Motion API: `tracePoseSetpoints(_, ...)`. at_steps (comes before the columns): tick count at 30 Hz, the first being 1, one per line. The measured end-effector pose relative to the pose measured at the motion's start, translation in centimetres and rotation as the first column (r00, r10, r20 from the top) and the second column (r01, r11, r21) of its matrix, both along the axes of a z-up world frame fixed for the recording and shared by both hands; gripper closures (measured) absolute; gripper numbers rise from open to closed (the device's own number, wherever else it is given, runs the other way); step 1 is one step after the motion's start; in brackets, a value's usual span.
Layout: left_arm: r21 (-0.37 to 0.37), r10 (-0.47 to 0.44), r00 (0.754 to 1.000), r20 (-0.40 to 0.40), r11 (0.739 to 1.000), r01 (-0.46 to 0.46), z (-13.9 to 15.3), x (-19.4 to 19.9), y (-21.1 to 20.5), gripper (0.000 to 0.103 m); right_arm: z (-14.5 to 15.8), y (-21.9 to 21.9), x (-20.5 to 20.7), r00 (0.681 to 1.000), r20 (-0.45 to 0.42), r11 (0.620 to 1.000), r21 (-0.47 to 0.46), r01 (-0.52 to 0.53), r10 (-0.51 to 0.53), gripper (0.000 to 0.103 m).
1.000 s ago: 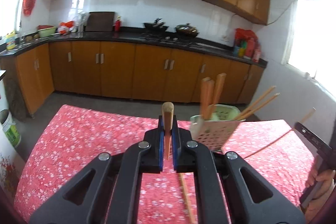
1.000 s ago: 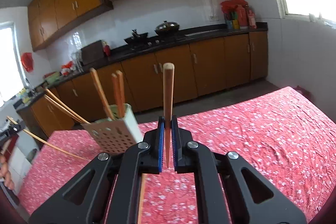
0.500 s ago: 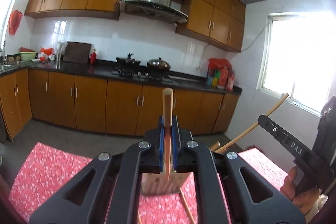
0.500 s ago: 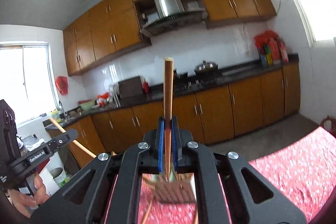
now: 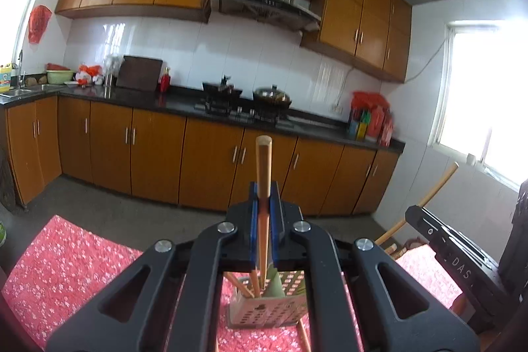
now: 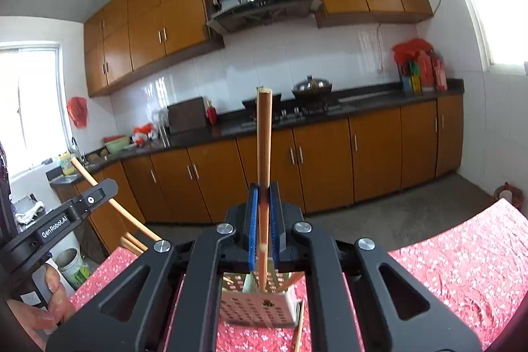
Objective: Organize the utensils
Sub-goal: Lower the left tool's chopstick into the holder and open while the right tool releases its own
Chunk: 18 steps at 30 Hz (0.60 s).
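Observation:
My left gripper (image 5: pixel 264 203) is shut on a wooden chopstick (image 5: pixel 263 160) that stands upright, its lower end reaching into the perforated utensil holder (image 5: pixel 267 309) below on the red cloth. My right gripper (image 6: pixel 264 207) is shut on another upright chopstick (image 6: pixel 264 134), its tip in the same holder (image 6: pixel 260 302). Several chopsticks stand in the holder. A loose chopstick (image 6: pixel 298 329) lies on the cloth beside the holder. Each gripper shows at the edge of the other's view, the right one (image 5: pixel 455 256) and the left one (image 6: pixel 59 223).
The table has a red flowered cloth (image 5: pixel 66 263). Behind it are orange kitchen cabinets (image 5: pixel 158 150), a dark counter with pots on a stove (image 5: pixel 244 101), and bright windows at both sides. A white bucket (image 6: pixel 71 266) stands on the floor at left.
Both grippers have come over the holder and tilted up, so the holder sits under the fingers and the chopstick ends are inside it. The table has dropped low in both views.

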State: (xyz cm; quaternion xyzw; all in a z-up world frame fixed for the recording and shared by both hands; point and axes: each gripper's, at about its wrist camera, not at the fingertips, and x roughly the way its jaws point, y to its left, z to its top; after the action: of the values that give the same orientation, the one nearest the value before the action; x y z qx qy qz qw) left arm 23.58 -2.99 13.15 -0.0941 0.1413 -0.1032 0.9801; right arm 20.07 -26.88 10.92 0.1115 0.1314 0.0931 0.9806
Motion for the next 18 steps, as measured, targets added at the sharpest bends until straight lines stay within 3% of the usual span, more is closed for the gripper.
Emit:
tracePoseSetpoints(4, 0.022, 0.004, 1.0, -0.02, 1.0, -0.004, -0.6, 0.3, -0.1, 0.091, -0.4, 0.1, 0.2, 0.999, -0.04, 1.0, 0.02, -0.021, 0.021, 0.095)
tracePoseSetpoints(9, 0.013, 0.022, 1.0, 0.001, 1.0, -0.022, 0.3, -1.2, 1.0, 0.086, 0.4, -0.8, -0.8, 1.0, -0.03, 1.0, 0.019, -0.002, 0.003, 0.094)
tracePoseSetpoints(10, -0.002, 0.025, 1.0, 0.006, 1.0, -0.025, 0.6, -1.8, 1.6, 0.082, 0.6, -1.2, -1.2, 1.0, -0.024, 1.0, 0.025, 0.003, -0.003, 0.093)
tracePoseSetpoints(12, -0.02, 0.033, 0.999, 0.006, 0.999, -0.033, 0.7, -2.6, 2.6, 0.081, 0.9, -2.0, -1.8, 1.0, -0.017, 0.999, 0.039, 0.017, -0.016, 0.081)
tracePoseSetpoints(18, -0.052, 0.081, 0.996, -0.024, 0.995, -0.082, -0.8, -6.3, 6.2, 0.075, 0.5, -3.9, -4.6, 0.996, -0.013, 0.996, 0.04, 0.086, -0.085, 0.08)
